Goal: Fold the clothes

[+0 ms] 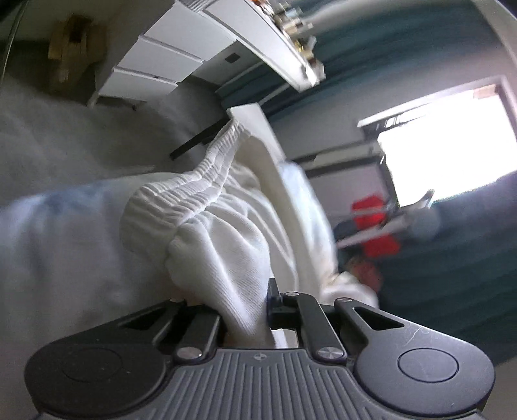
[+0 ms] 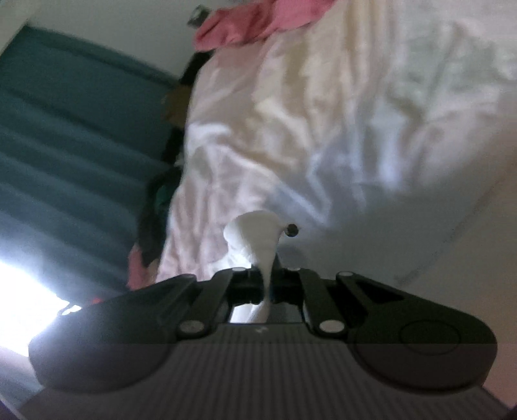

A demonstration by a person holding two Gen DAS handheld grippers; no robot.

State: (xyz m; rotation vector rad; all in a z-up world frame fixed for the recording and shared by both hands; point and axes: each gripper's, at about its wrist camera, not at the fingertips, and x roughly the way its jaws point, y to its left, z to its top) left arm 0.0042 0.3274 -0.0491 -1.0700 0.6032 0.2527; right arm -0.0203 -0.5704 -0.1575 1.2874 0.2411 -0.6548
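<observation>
A white garment with a gathered elastic waistband (image 1: 200, 190) hangs in front of the left wrist view. My left gripper (image 1: 245, 310) is shut on a thick fold of it, and the waistband stretches away up to the far side. In the right wrist view my right gripper (image 2: 265, 281) is shut on a bunched white end of the garment (image 2: 255, 236), which sticks out past the fingers. The fingertips of both grippers are hidden by cloth. Both views are tilted and blurred.
A white rumpled bedsheet (image 2: 355, 122) fills the right wrist view, with a pink cloth (image 2: 252, 22) at its far end and teal curtains (image 2: 74, 129) beside it. The left view shows a white drawer unit (image 1: 155, 68), a bright window (image 1: 449, 145) and a red object (image 1: 374, 226).
</observation>
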